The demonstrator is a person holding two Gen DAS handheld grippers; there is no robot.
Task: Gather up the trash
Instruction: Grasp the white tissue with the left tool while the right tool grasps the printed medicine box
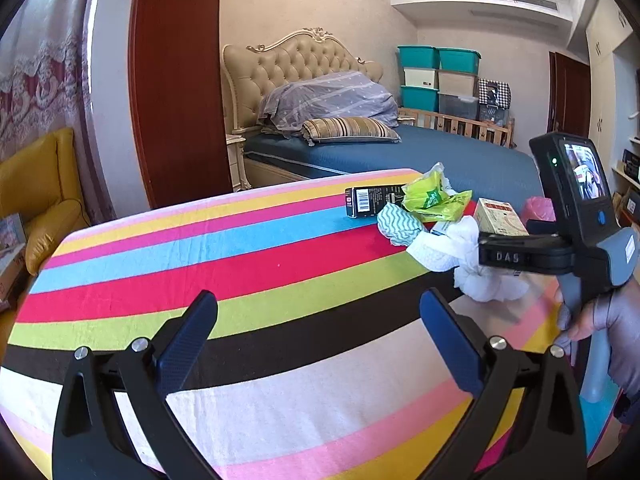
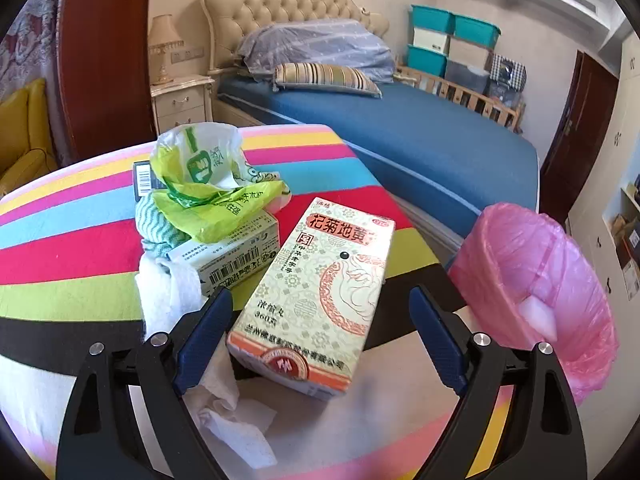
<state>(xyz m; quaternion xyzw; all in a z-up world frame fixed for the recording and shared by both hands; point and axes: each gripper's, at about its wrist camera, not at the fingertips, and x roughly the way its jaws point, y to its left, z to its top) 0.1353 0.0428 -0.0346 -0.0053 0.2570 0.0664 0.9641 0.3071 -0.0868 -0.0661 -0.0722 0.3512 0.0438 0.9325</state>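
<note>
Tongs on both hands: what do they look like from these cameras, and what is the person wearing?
Both tongs, left and right, have black forked frames with silver bolts and dark blue textured pads. Seen from the left camera, the right unit has a black body lettered DAS, a small lit screen and a grey-blue handle. The hand wears a grey glove.

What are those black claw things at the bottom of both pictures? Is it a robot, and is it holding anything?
Not a robot. A person holds a grabbing tool in each hand, and each tool has a camera looking along its two fingers. One picture comes from the left hand-held gripper, the other from the right hand-held gripper. In the left picture you can see the right tool and the person's hand holding it. On the striped cloth lies trash: a medicine box, a green plastic bag, white tissue and a black box. Beside it stands a bin with a pink bag. Both tools are open; nothing is held.
</note>
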